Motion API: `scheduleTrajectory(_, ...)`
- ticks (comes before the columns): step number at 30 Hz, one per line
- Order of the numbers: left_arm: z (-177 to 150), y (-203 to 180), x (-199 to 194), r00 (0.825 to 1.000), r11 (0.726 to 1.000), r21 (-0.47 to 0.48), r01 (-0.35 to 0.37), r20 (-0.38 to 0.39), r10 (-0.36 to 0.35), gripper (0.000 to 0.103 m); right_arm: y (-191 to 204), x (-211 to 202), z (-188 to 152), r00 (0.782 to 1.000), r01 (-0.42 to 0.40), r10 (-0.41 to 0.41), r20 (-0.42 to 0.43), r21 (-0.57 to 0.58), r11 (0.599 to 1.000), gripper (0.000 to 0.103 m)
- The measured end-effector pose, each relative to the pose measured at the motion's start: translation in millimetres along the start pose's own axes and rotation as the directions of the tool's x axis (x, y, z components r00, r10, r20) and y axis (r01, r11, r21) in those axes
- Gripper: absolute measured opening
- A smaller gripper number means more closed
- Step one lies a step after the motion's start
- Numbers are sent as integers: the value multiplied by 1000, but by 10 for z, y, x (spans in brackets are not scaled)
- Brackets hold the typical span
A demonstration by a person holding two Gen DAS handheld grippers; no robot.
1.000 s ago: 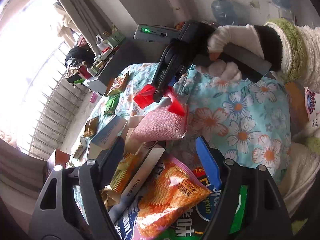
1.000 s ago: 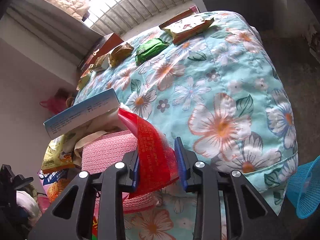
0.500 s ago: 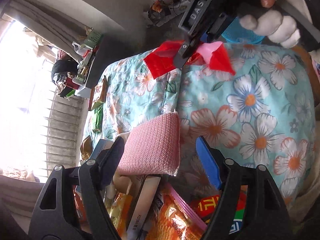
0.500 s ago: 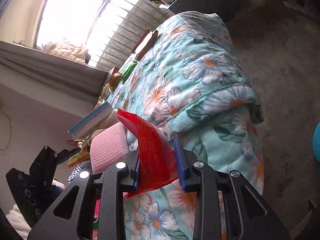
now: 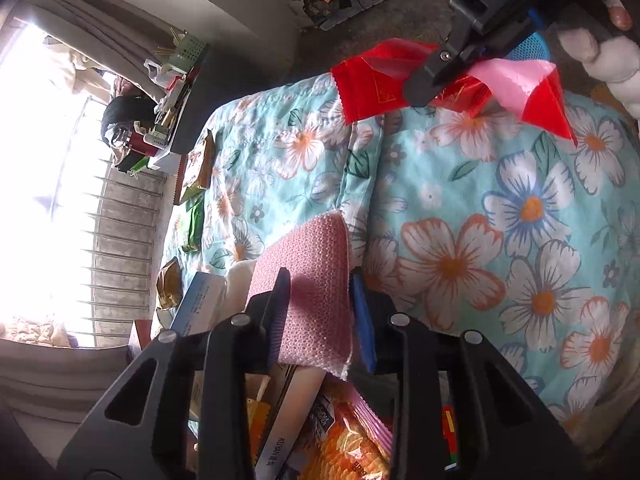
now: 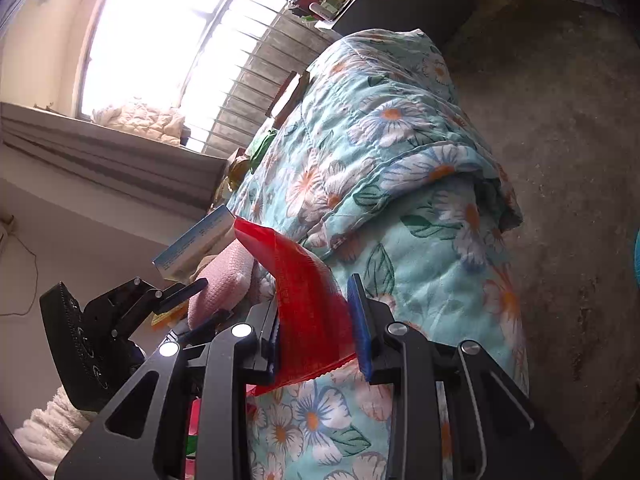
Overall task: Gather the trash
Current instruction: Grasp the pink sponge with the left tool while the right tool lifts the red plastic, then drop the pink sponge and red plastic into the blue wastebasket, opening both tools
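Note:
My left gripper is closing its jaws on a pink bubble-wrap pouch that lies on a heap of wrappers at the near edge of the floral quilt; both pads touch its sides. The right wrist view shows the same pouch between the left gripper fingers. My right gripper is shut on a red plastic wrapper, which sticks up past the pads. In the left wrist view the right gripper holds that red wrapper above the quilt's far edge.
A blue-and-white carton, an orange snack bag, a green wrapper and a gold one lie on the quilt. A blue mesh basket stands on the concrete floor. A cluttered dark cabinet stands by the window.
The left jaws have narrowed from wide open onto the pink pouch. The right gripper has carried the red wrapper away from the heap, out over the quilt's edge toward the floor.

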State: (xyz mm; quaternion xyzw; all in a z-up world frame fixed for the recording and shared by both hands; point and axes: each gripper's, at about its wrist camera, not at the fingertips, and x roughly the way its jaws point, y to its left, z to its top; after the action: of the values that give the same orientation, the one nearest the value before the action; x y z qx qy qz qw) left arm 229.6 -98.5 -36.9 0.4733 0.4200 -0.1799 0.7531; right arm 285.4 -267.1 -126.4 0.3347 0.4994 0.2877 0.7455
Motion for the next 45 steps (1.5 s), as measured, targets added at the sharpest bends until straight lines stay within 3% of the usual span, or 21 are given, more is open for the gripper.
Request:
scheduleTrajectory(6, 10, 188, -321, 998, 998, -69, -15, 63, 19, 24, 76, -216, -69, 999, -23, 24, 47, -13, 1000, 29)
scheduleTrajectory(10, 72, 371, -576, 993, 988, -152, 14, 121, 4, 23, 106, -460, -109, 995, -35, 37, 96, -22, 999, 29)
scheduleTrajectory(15, 261, 592, -809, 977, 956, -258, 140, 195, -90, 22, 47, -863, -146, 982, -35, 36, 184, -12, 999, 29)
scheduleTrajectory(20, 561, 668, -885, 947, 912, -312, 267, 263, -187, 22, -158, -1311, -214, 958, -8, -1, 288, 27, 1000, 29)
scheduleTrajectory(24, 969, 594, -881, 904, 873, -316, 371, 337, -262, 22, -457, -1688, -274, 921, 44, -78, 381, 98, 994, 29)
scheduleTrajectory(29, 1727, 288, -755, 808, 783, -286, 553, 416, -418, 22, -1051, -2146, -360, 835, 156, -275, 476, 276, 949, 29)
scheduleTrajectory(32, 2243, -76, -576, 748, 721, -256, 643, 411, -521, 22, -1455, -2337, -438, 775, 213, -401, 488, 395, 894, 29)
scheduleTrajectory(34, 2547, -353, -407, 714, 686, -240, 687, 394, -578, 23, -1722, -2404, -483, 750, 229, -458, 478, 462, 857, 29)
scheduleTrajectory(37, 2977, -789, -89, 672, 633, -237, 737, 358, -649, 23, -2130, -2445, -539, 733, 218, -505, 456, 546, 809, 29)
scheduleTrajectory(39, 3239, -1045, 140, 653, 610, -239, 756, 337, -678, 23, -2377, -2444, -563, 725, 217, -537, 432, 596, 773, 29)
scheduleTrajectory(44, 3789, -1619, 690, 627, 567, -267, 779, 297, -720, 26, -2958, -2410, -565, 719, 210, -582, 379, 680, 702, 34)
scheduleTrajectory(45, 3868, -1728, 805, 623, 561, -274, 781, 287, -727, 27, -3066, -2385, -559, 721, 210, -586, 370, 689, 693, 44)
